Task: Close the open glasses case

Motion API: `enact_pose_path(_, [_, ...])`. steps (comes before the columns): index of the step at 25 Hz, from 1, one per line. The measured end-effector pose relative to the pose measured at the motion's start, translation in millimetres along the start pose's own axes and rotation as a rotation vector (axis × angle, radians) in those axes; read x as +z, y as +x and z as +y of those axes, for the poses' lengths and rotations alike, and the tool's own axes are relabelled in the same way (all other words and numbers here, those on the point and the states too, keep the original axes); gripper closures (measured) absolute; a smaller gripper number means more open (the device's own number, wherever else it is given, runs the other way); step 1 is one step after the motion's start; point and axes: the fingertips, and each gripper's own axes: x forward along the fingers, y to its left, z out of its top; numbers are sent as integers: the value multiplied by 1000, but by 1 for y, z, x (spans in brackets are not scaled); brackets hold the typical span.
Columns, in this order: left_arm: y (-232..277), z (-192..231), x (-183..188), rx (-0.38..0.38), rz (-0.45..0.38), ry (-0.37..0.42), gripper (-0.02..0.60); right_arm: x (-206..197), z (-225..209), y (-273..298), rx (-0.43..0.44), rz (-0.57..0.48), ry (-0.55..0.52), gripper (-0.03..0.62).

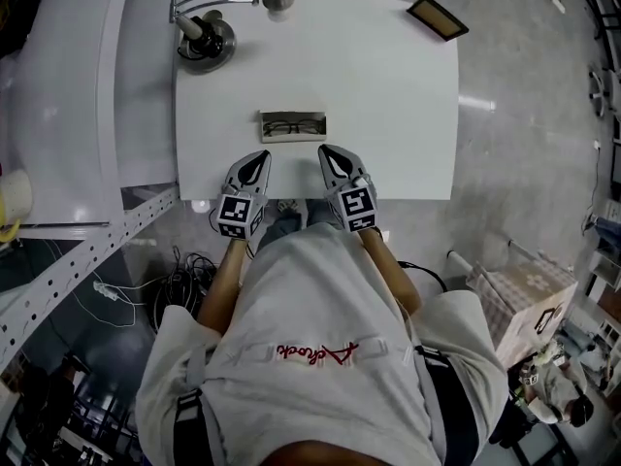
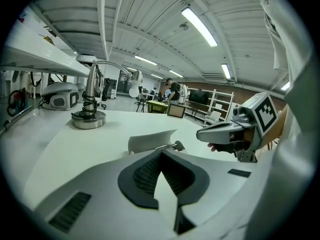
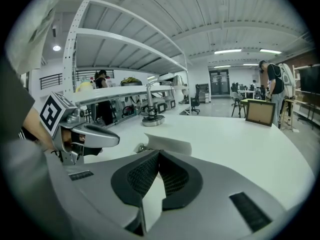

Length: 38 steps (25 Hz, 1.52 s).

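Note:
The open glasses case (image 1: 292,125) lies on the white table (image 1: 388,95) just ahead of both grippers, lid up, with dark glasses inside. My left gripper (image 1: 254,160) and right gripper (image 1: 330,153) hover side by side over the table's near edge, both shut and empty, tips a short way from the case. In the left gripper view the shut jaws (image 2: 161,150) point at the case's raised lid (image 2: 150,140), with the right gripper (image 2: 220,132) beside. In the right gripper view the jaws (image 3: 159,152) meet before the lid (image 3: 167,144), and the left gripper (image 3: 97,135) is at the left.
A metal stand with a round base (image 1: 206,39) sits at the table's far left corner. A small framed picture (image 1: 437,16) stands at the far right. White shelving (image 1: 58,115) runs along the left. People stand in the background.

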Motion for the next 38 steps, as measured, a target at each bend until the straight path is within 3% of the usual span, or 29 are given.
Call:
enact_pose_path(9, [5,0,1,-1,0,-5,554,10,-16,36,8,21,-60,574])
enact_pose_path(12, [6,1,2,-8,-1,-1,554,12,-25,48,-14,44,-132,574])
enact_pose_path(15, [6,2,1,-9,-1,-4,554,6,-33,55,-58,116,-312,574])
enact_pose_path(20, [6,0,4,-15,-7,-10,554,2,-28,56,-87,198,-827,574])
enact_pose_path(22, [6,1,4,-15,-10,-13,554,-3,-26,56,-90,220,-973,574])
enact_pose_path(28, [4,-1,10,-15,-32,-43,554,1,-22,58,-71,223,-955,566])
enact_pose_path(29, [4,-2,9,-18,-31,-43,554,2,-23,59,-70,224,-949,488])
enact_pose_path(30, [3,-3,8,-20,-30,-42,554,2,-24,60,-71,228,-943,450])
enact_pose_path(38, [2,-6,8,-20,-29,-35,554,3,-36,71,-81,257,-965,459])
